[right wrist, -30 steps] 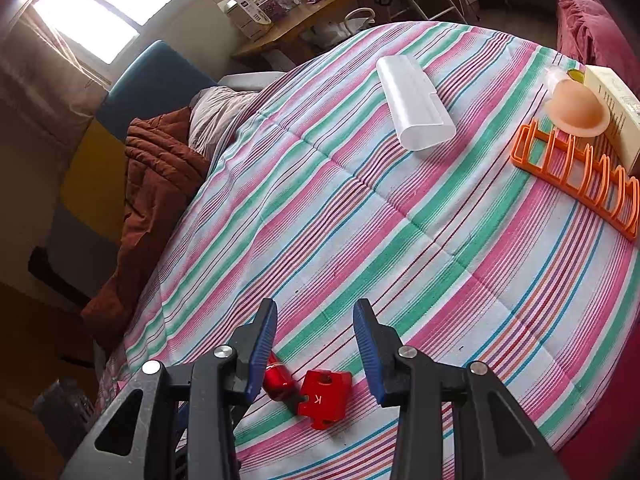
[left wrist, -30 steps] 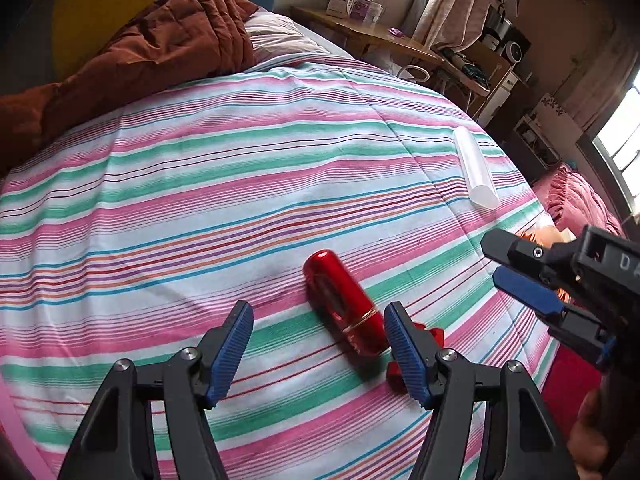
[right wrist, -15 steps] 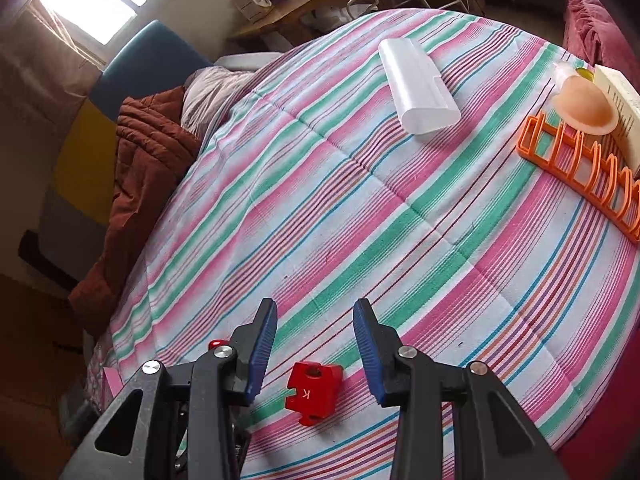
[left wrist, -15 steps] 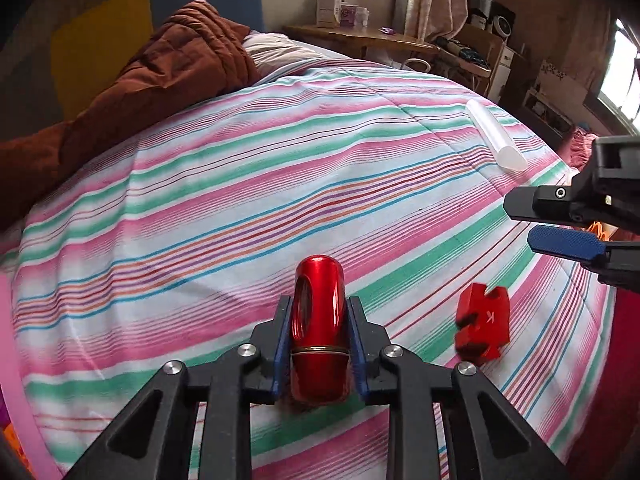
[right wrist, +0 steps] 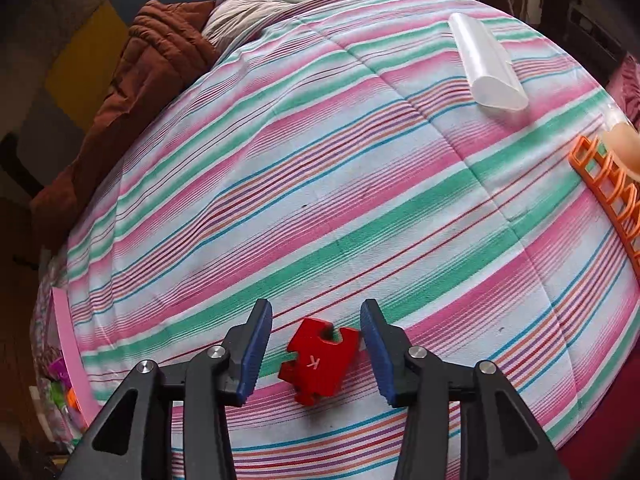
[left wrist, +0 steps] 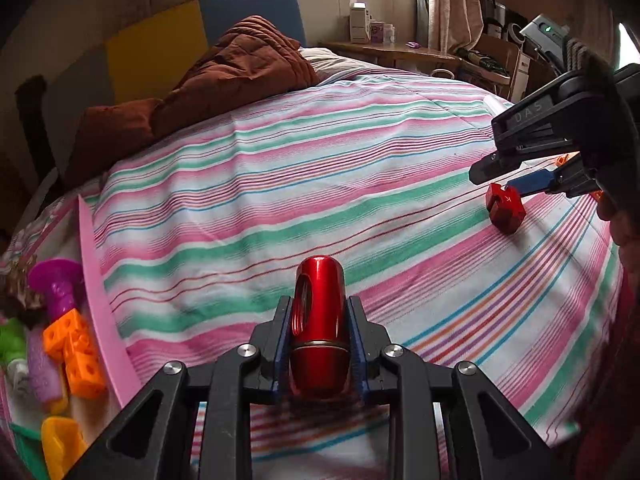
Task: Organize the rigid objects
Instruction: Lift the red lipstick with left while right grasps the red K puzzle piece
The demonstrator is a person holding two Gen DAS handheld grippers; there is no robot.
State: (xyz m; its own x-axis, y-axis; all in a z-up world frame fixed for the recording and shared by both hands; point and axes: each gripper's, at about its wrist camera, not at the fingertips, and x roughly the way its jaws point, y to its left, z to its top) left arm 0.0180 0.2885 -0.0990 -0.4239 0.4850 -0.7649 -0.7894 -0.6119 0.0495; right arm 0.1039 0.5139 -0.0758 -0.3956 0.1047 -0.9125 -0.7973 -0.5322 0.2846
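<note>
We are clamping the red cylinder (left wrist: 319, 328) in our left gripper (left wrist: 319, 344); our right gripper (right wrist: 316, 350), jaws just widening, is straddling the red puzzle block (right wrist: 319, 360) at 6 o'clock on the bed (right wrist: 320, 184).

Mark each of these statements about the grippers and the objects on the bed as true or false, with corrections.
1. The left gripper is shut on the red cylinder. True.
2. The right gripper grips the red puzzle piece. False: its jaws are open, the piece lies between them on the bedspread.
3. The puzzle piece bears a letter K. True.
4. The clear tube stands upright. False: it lies on its side.
5. The orange rack is at the bedspread's right edge in the right wrist view. True.
</note>
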